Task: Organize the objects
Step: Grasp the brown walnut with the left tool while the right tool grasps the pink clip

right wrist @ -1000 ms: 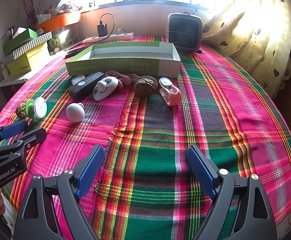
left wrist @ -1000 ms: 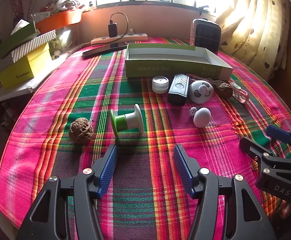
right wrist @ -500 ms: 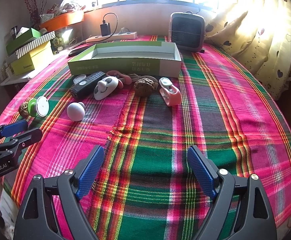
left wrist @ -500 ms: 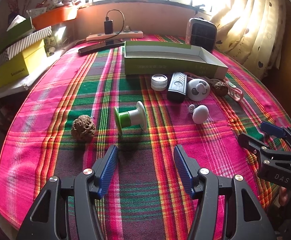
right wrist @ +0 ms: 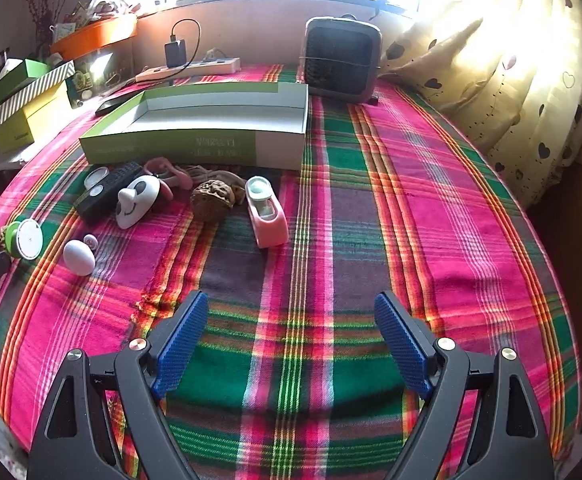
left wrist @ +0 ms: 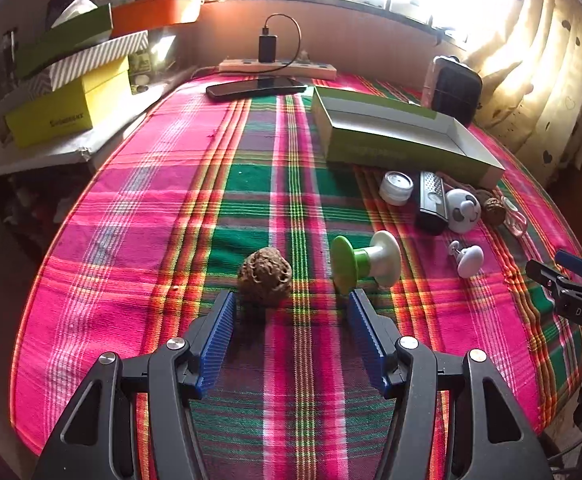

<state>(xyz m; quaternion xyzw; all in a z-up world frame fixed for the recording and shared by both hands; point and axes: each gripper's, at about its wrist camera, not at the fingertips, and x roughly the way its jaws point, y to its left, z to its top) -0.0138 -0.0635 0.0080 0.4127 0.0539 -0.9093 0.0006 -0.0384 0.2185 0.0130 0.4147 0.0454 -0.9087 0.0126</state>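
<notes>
My left gripper (left wrist: 291, 312) is open, just short of a brown wrinkled walnut (left wrist: 265, 276) on the plaid cloth. A green-and-white spool (left wrist: 365, 262) lies right of it. An open green box (left wrist: 403, 140) stands farther back; in front of it lie a white jar (left wrist: 396, 187), a black remote (left wrist: 431, 204), a white panda-face gadget (left wrist: 462, 210), a second walnut (left wrist: 493, 210) and a white egg-shaped knob (left wrist: 469, 260). My right gripper (right wrist: 291, 328) is open and empty over bare cloth; a pink clip (right wrist: 266, 212) and the second walnut (right wrist: 211, 200) lie ahead of it.
A black heater (right wrist: 341, 60) stands behind the box. A power strip (left wrist: 277, 66) and a dark phone (left wrist: 257, 87) lie at the back edge. Stacked boxes (left wrist: 71, 96) sit on a shelf at the left. A curtain (right wrist: 511, 80) hangs along the right.
My left gripper has swung left, so the walnut now sits just ahead of its fingers instead of the spool. My right gripper has moved slightly forward.
</notes>
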